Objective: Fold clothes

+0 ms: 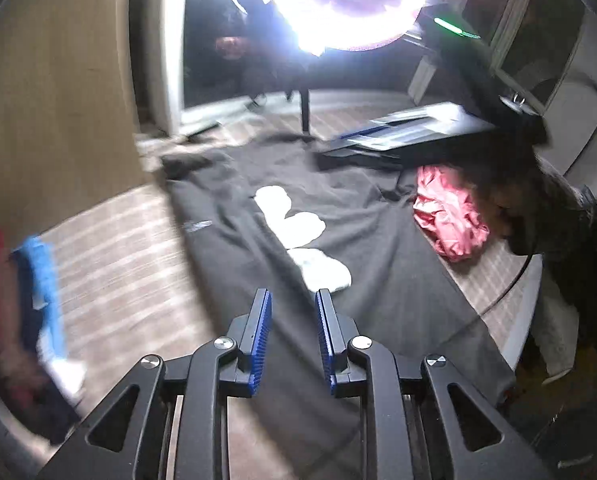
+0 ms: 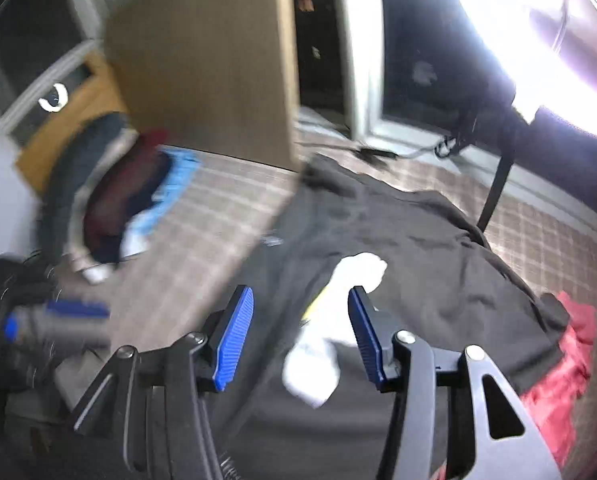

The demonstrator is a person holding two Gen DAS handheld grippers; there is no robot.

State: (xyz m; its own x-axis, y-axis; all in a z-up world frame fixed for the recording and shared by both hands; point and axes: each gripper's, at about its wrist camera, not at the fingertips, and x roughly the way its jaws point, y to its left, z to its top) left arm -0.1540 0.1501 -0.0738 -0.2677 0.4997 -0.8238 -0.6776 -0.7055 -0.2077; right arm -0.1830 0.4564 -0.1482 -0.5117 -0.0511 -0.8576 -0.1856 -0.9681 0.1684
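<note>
Shirt (image 1: pixel 378 248) lies spread flat on the plaid bed (image 1: pixel 130 248), black, with a white print (image 1: pixel 302 236) across its middle. Your left gripper (image 1: pixel 292 300) hangs above its near part, jaws parted with a narrow gap and nothing between the blue pads (image 1: pixel 260 340). Your right gripper (image 2: pixel 300 300) hovers over the same shirt (image 2: pixel 438 264), jaws spread wider, also empty, with the print (image 2: pixel 338 320) showing between them. Neither gripper touches the cloth, as far as the blurred views allow.

A crumpled pink garment (image 1: pixel 450 216) sits on the bed just beside the shirt's right edge; in the right view it looks red (image 2: pixel 562 372) and partly tucked under that edge. A pile of clothes (image 2: pixel 138 208), red, dark and light blue, lies well apart to the left. A bright ring lamp (image 1: pixel 346 0) glares at the far side.
</note>
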